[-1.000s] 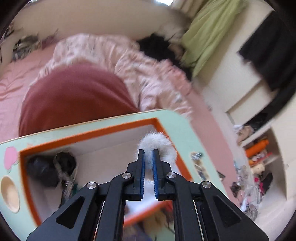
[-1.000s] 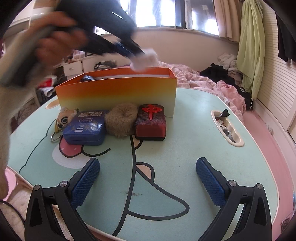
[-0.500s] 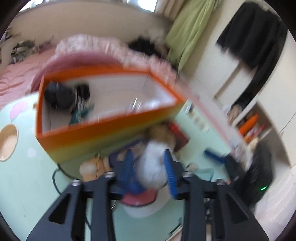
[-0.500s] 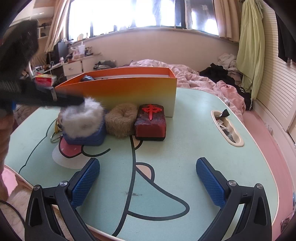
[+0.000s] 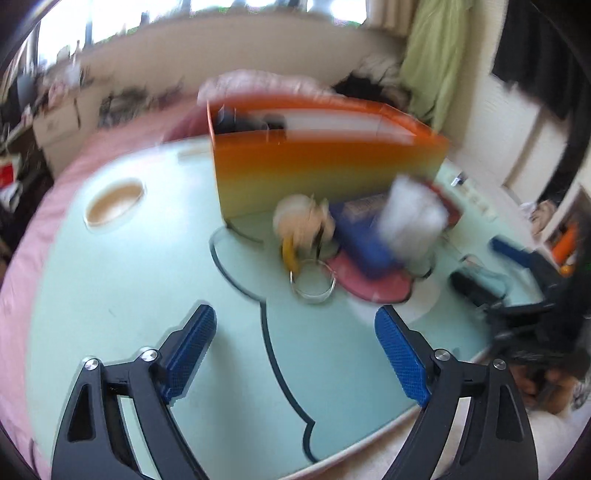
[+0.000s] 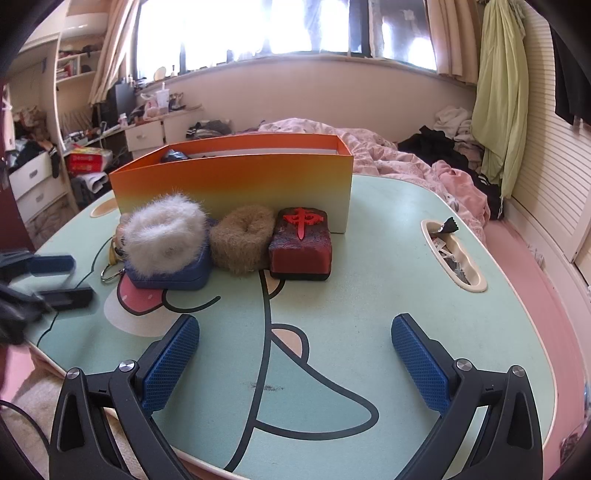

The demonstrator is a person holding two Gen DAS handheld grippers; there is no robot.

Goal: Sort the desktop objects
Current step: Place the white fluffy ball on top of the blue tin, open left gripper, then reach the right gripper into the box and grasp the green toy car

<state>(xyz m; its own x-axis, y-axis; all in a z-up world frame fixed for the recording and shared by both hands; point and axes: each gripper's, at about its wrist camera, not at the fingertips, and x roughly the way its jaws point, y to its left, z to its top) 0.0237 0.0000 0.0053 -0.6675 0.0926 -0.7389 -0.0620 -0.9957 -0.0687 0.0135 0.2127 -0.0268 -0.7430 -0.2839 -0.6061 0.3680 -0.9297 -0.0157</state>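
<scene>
Sitting on the blue box point(image 6: 168, 275) ahead of both wide-open tools point(image 6: 295, 363) point(image 5: 295, 352), a fluffy white ring point(image 6: 164, 234) hides the orange box point(image 6: 236, 181).

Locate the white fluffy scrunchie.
In the right wrist view, the white scrunchie sits on the blue tin, left of the brown scrunchie and in front of the orange box.

Table front point(image 6: 332, 314) bare — items crowd orange box point(image 6: 236, 181).

Bright window point(image 6: 280, 29) blown out with daylight, beige curtains point(image 6: 110, 51), messy pink bed point(image 6: 388, 155), white drawers point(image 6: 144, 134), green cloth point(image 6: 502, 99) hanging right.
</scene>
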